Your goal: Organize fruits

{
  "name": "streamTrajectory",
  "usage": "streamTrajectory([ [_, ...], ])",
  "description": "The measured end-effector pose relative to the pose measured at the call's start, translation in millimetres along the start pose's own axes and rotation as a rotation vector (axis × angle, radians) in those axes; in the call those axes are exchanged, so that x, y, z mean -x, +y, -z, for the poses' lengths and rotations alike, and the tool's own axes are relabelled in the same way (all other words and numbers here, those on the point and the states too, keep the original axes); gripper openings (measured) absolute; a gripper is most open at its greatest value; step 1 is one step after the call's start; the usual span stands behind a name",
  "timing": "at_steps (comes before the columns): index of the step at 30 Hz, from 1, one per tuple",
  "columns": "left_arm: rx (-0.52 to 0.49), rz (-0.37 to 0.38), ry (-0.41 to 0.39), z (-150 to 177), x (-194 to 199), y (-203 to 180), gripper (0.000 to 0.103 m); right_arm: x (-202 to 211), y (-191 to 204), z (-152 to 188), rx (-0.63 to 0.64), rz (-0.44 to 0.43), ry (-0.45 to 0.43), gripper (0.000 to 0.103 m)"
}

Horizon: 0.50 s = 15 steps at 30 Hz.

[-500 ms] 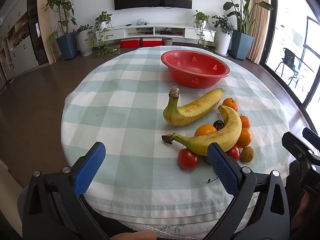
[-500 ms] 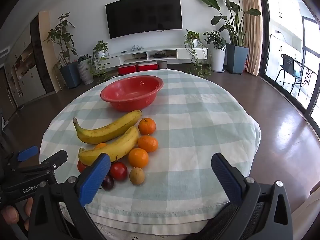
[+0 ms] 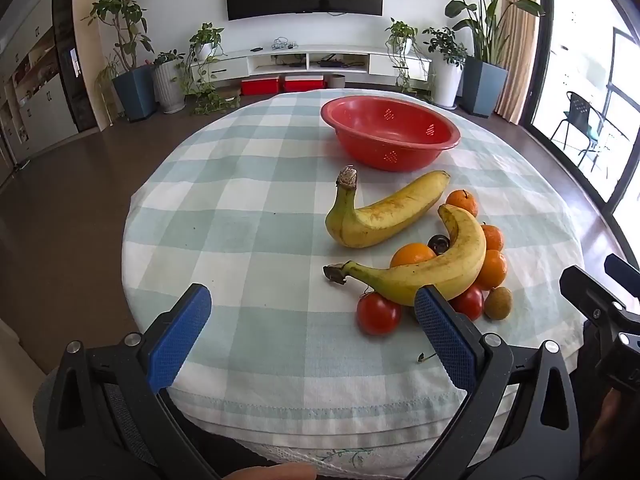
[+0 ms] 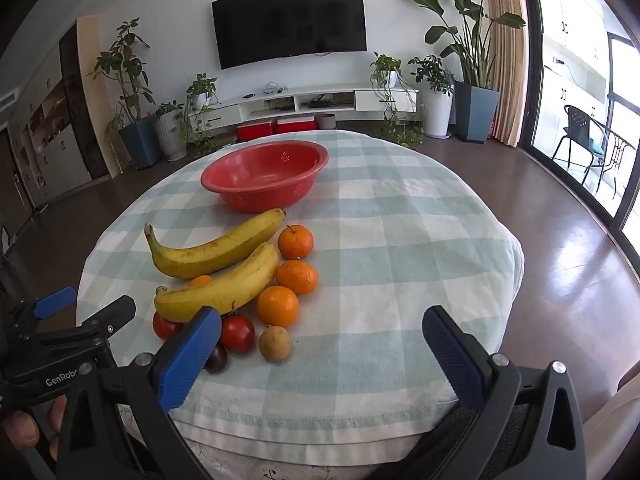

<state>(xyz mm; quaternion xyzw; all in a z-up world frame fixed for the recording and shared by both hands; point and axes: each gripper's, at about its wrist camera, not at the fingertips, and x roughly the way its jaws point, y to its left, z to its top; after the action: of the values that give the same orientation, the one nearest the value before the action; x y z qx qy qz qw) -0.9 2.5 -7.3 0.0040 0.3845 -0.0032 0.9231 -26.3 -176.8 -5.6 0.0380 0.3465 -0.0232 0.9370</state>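
A red bowl (image 3: 390,132) (image 4: 264,176) stands empty at the far side of the round checked table. In front of it lie two bananas (image 3: 384,216) (image 4: 216,248), several oranges (image 3: 492,268) (image 4: 278,306), two tomatoes (image 3: 378,314) (image 4: 237,333), a dark plum (image 4: 216,360) and a small brown fruit (image 3: 498,303) (image 4: 275,343). My left gripper (image 3: 312,320) hovers open over the table's near edge, left of the fruit pile. My right gripper (image 4: 320,340) is open too, near the front edge, right of the pile. Neither holds anything.
The green-and-white tablecloth (image 3: 248,216) (image 4: 400,248) hangs over the table edge. Behind are a TV stand (image 3: 312,62), potted plants (image 3: 132,80) and a wall TV (image 4: 290,20). Glass doors and a chair (image 4: 588,140) are on the right. The other gripper (image 4: 68,340) shows at each view's side.
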Motion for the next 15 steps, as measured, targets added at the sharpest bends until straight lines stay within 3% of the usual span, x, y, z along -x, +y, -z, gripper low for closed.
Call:
streamTrajectory([
  [15,-0.003,-0.005,0.002,0.3,0.5,-2.4,0.103,-6.0,8.2,8.0,0.009,0.002,0.02,0.103],
])
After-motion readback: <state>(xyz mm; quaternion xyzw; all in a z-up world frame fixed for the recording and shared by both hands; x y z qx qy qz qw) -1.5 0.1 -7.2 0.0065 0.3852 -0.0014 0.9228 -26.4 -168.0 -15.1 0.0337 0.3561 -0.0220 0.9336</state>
